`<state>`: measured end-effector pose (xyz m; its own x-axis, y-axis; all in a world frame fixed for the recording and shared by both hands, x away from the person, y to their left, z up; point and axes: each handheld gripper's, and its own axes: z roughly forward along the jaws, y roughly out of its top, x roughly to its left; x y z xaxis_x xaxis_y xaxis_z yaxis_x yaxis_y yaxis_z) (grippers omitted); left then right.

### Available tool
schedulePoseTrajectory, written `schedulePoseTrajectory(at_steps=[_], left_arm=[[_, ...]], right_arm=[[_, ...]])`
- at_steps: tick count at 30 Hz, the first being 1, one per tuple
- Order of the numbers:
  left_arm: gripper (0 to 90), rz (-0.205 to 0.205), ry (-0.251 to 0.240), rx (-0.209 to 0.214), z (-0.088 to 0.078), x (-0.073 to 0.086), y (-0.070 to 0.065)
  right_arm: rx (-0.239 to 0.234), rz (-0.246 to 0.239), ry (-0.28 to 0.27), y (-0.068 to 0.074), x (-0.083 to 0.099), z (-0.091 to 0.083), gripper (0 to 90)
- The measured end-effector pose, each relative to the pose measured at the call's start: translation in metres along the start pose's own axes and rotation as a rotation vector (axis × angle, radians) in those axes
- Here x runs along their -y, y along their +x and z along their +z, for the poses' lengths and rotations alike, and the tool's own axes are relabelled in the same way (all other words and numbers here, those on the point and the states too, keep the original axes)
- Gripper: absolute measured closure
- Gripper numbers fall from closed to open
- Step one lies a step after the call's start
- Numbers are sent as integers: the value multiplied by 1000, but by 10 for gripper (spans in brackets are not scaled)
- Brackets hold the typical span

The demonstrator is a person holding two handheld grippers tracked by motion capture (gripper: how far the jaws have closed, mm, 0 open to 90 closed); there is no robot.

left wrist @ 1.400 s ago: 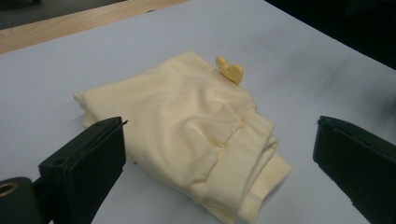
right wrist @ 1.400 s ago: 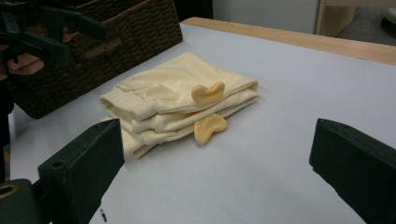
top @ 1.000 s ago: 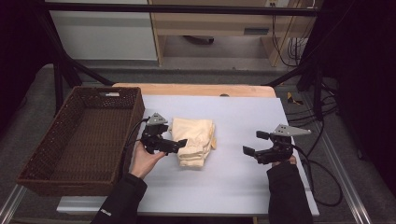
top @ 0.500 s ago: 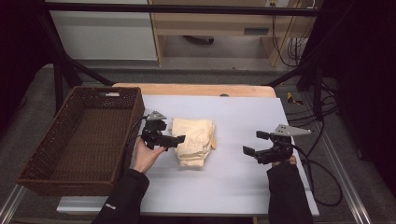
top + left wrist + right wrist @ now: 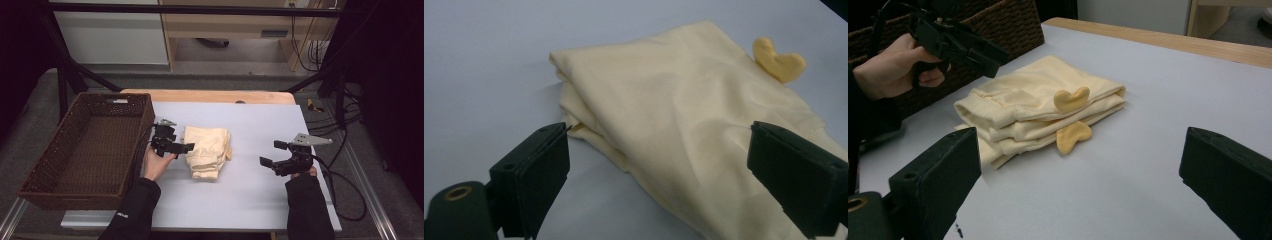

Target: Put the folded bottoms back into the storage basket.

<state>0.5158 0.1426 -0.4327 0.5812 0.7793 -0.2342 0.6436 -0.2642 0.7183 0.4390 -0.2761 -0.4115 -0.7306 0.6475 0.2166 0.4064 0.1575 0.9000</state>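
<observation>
High view — left claw [image 5: 186,147] low, jaws closing, at folded cloth [image 5: 207,152]

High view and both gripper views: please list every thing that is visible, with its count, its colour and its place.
folded garment: 1, pale yellow, middle of the mat
heart-shaped tabs: 2, deeper yellow, on the garment's edge
wicker basket: 1, dark brown, left of the mat
mat: 1, light grey-blue, covering the table
table: 1, light wood, edge showing behind the mat
left gripper: 1, black, jaws just been closing at the garment's left edge, not yet pressing
right gripper: 1, black, open, right of the garment
</observation>
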Motion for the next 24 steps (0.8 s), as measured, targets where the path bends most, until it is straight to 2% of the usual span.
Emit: schedulePoseTrajectory(at_steps=[13, 18, 24], left_arm=[[224, -54, 43, -8, 13, 8, 12], [255, -98, 46, 31, 18, 14, 17], [267, -109, 50, 46, 22, 14, 15]], right_arm=[[0, 0, 1, 0, 0, 0, 33], [0, -1, -1, 0, 0, 0, 33], [-2, -2, -1, 0, 0, 0, 33]])
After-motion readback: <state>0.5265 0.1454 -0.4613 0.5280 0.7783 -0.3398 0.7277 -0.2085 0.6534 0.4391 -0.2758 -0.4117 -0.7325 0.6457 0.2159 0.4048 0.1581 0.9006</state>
